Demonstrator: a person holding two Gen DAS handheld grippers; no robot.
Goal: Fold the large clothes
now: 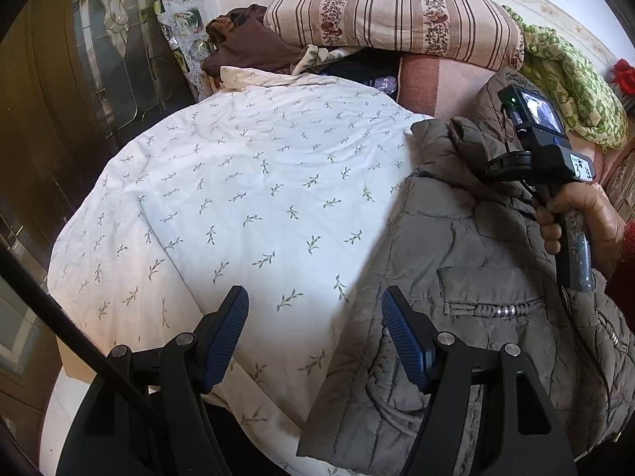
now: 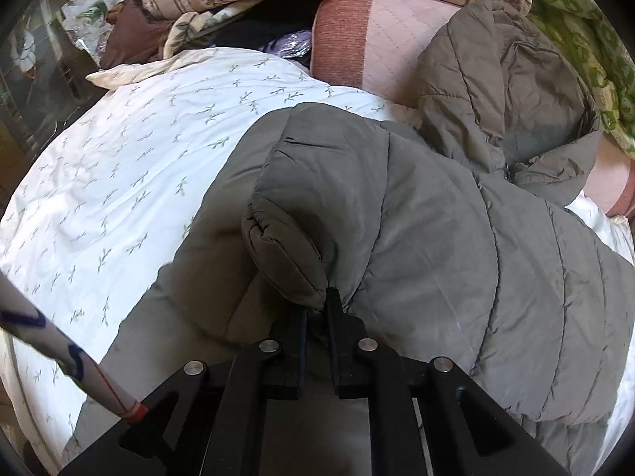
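- Grey-olive quilted jacket (image 1: 468, 261) lies on the white leaf-print quilt (image 1: 238, 182), toward its right side, hood end near the striped pillow (image 1: 389, 16)
- Right gripper (image 2: 317, 309) has its jaws nearly closed on a padded fold of the jacket, judged to be a sleeve cuff or hem edge; which one cannot be told
- Left gripper (image 1: 315, 337) hangs above the seam between quilt and jacket with its blue pads (image 1: 401, 337) wide apart, holding nothing
- Step in hand, as judged: carry the pinched edge across the body of the jacket to form a fold
- Keep the pinch deep enough that slippery padded cloth cannot slide out; lift only enough for the fold to pass over the body
- Bring the left gripper down onto the jacket near the pocket (image 1: 488, 297) to anchor the body before the pull
- Pose: the right tool, seen from the left wrist view, is gripped by a hand (image 1: 579, 218) at the pistol handle and angled down and away over the jacket
- Left tool points forward and down along the quilt
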